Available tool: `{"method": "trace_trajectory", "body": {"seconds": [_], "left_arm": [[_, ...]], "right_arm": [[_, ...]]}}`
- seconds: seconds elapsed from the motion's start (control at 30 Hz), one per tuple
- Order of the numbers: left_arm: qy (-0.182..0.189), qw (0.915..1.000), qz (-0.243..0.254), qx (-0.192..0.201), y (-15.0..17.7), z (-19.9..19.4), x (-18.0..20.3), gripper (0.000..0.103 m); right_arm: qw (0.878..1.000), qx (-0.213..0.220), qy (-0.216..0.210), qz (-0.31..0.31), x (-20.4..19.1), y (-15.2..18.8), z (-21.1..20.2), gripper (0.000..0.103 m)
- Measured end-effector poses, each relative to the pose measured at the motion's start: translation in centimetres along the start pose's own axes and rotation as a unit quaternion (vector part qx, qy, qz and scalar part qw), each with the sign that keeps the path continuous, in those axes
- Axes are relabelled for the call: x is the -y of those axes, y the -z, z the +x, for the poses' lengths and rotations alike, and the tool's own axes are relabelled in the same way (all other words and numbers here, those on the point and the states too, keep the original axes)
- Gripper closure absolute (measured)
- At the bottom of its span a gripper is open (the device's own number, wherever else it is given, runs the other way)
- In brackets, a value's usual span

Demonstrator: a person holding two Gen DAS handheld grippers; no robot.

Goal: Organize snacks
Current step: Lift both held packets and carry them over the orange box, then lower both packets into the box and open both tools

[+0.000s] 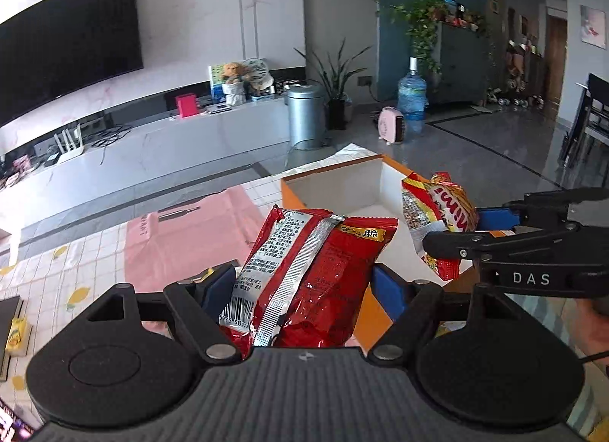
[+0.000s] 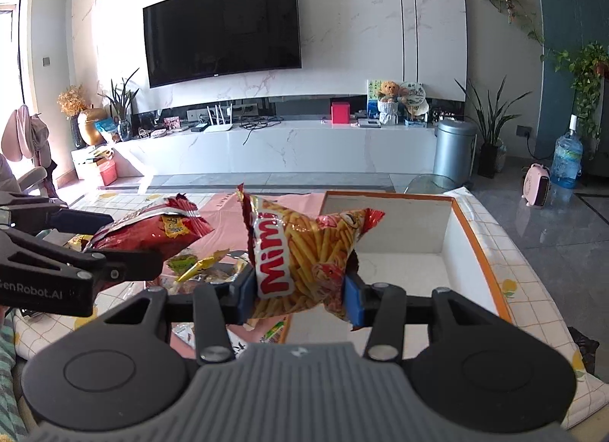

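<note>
Both handheld tools are matte black plastic. The left gripper (image 1: pixel 300 290) has a ribbed grey housing behind its jaws, flanked by two round black discs, with slim linkage arms pinned by silver screws and blue pads (image 1: pixel 388 290) lining the jaws. The right gripper (image 2: pixel 300 291) has the same ribbed grey housing, discs, silver screws and blue pads. Seen side-on, its arm reads "DAS"; the left one's reads "GenRobot.AI".

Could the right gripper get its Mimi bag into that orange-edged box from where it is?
Probably yes. The right gripper holds the Mimi snack bag just before the box, whose top is open and looks empty. The left gripper, with its red snack bag, is off to the side.
</note>
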State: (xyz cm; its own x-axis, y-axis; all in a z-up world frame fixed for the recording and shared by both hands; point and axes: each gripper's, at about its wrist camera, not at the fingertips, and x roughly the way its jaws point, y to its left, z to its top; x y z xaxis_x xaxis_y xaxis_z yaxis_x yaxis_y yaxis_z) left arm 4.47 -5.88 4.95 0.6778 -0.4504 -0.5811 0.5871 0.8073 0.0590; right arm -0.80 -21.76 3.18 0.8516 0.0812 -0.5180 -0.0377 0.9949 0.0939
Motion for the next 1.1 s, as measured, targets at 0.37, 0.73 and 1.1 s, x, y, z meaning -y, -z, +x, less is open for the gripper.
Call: {"method": "trace_trajectory", "body": {"seconds": [0.37, 0.73, 1.1], "left_arm": [[0.066, 0.9843, 0.149, -0.067, -2.8, 7.1, 6.4, 0.014], [0.114, 0.9486, 0.230, -0.185, -4.1, 14.2, 9.3, 0.013], [0.124, 0.9172, 0.283, -0.251, -3.1, 19.1, 10.1, 0.013]], "right_arm": [[0.983, -0.181, 0.002, -0.030, 8.4, -2.6, 5.3, 0.058], [0.939, -0.320, -0.035, -0.121, 10.9, -3.3, 11.8, 0.058], [0.893, -0.401, -0.074, -0.193, 10.4, -2.0, 16.7, 0.058]]}}
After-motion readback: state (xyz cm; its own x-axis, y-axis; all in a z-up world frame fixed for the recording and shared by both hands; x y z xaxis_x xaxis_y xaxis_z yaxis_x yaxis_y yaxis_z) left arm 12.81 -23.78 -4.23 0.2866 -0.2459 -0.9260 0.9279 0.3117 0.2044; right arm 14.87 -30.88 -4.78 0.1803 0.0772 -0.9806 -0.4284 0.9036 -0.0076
